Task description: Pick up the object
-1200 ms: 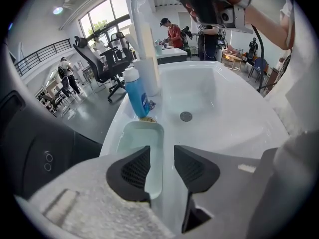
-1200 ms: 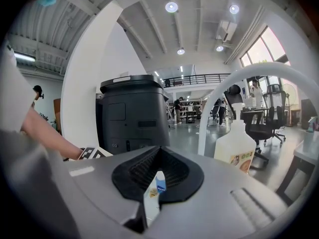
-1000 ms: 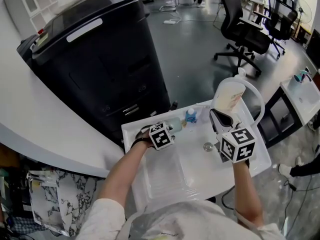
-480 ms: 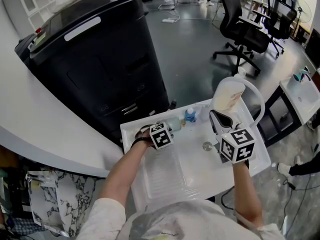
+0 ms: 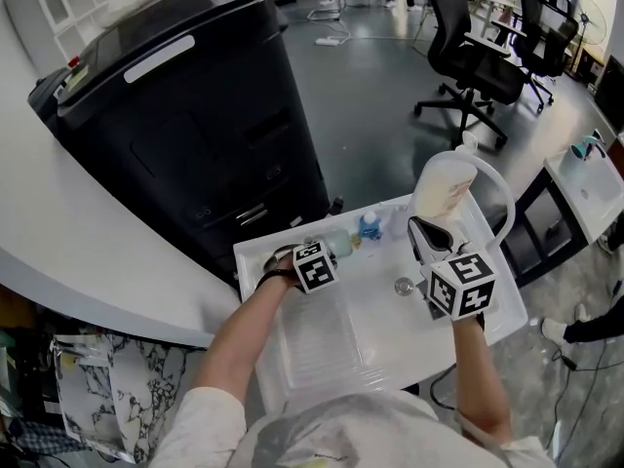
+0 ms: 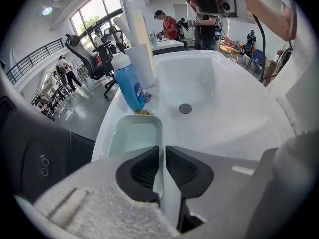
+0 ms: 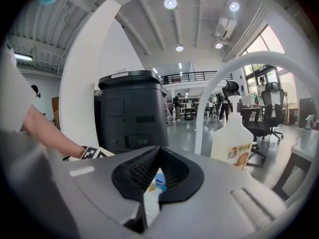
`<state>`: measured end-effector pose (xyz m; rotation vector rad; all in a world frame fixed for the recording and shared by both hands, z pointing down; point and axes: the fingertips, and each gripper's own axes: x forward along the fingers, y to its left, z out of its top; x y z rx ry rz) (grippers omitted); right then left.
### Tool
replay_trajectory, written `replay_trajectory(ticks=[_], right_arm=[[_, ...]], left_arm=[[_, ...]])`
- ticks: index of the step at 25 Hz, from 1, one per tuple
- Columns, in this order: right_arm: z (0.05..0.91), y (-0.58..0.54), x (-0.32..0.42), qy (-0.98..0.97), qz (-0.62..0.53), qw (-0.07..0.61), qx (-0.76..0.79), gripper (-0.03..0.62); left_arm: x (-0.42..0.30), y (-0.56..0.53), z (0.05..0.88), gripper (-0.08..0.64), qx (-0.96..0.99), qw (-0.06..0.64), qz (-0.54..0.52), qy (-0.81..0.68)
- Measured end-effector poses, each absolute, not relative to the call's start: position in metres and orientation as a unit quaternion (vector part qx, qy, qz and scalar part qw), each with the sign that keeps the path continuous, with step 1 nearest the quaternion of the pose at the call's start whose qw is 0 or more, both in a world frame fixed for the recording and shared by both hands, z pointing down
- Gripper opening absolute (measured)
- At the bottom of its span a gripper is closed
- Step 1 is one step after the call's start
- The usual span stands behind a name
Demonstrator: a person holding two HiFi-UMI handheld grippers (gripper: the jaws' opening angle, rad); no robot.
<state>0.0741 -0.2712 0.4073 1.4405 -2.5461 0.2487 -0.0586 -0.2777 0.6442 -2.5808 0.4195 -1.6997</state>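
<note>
Head view: I note a white sink (image 5: 322, 344) beside a black machine (image 5: 195, 115), with office floor beyond.
Left gripper view: left gripper (image 6: 162, 158) is low at the sink's rim, jaws closing narrow on the tub (image 6: 134, 138) wall.
Right gripper view: right gripper (image 7: 159, 153) is raised, jaws together, empty.

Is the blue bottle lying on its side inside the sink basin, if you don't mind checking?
No, the blue bottle stands upright on the ledge of the white sink, outside the basin.
</note>
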Motion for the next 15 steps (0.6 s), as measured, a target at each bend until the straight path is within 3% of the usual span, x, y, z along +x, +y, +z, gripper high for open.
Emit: replay_trajectory(ticks=[15], right_arm=[[0.4077, -0.2721, 0.0749, -0.862, 0.087, 0.1, 0.489, 0.003]], left_arm=[[-0.0559, -0.2743, 0.6458, 0.012, -0.828, 0.004, -0.545, 0.13]])
